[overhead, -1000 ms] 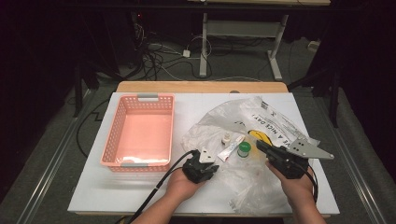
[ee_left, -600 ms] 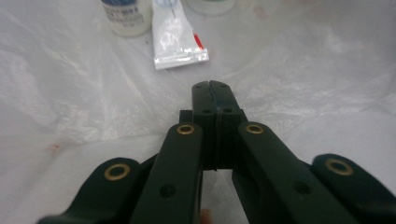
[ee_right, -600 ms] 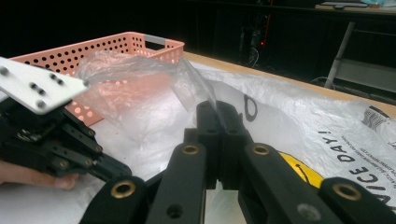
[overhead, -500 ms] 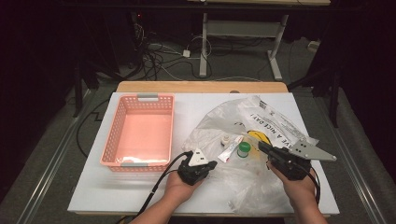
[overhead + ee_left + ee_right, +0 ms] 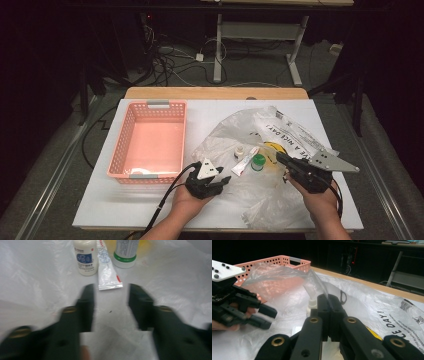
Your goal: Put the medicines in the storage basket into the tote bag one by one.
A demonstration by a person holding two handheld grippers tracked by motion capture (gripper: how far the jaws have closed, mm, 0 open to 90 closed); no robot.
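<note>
Plastic bag [image 5: 280, 150]: clear/white film w/ black print, spread over the right half of the white tabletop [image 5: 100, 205], mouth toward the person. Inside, lying together near the middle: small white bottle w/ blue label [image 5: 85, 257], white tube [image 5: 107, 270] flat between, green-ringed bottle [image 5: 125, 253], yellow item [image 5: 274, 148] behind, partly hidden

Right gripper [image 5: 281, 159]: tongs pressed together, pinching a fold of the bag film at the mouth; film rises as a peak above the tips in the right gripper view. Judged purpose: hold the mouth lifted so the other hand gets in

Left gripper [image 5: 222, 181]: tongs have just been opening, now spread, nothing between the pads; tube's crimped end lies just ahead of the gap, apart from both tips. Judged purpose: lined up to take the tube next

Pink perforated basket [image 5: 122, 150]: left of bag, looks empty, prob. the drop-off for the items

Surface: white board on a wooden table [image 5: 215, 93], its edge showing at the far side

Room: dark; grey floor, loose cables [image 5: 185, 60], white desk frame [image 5: 260, 35] behind
</note>
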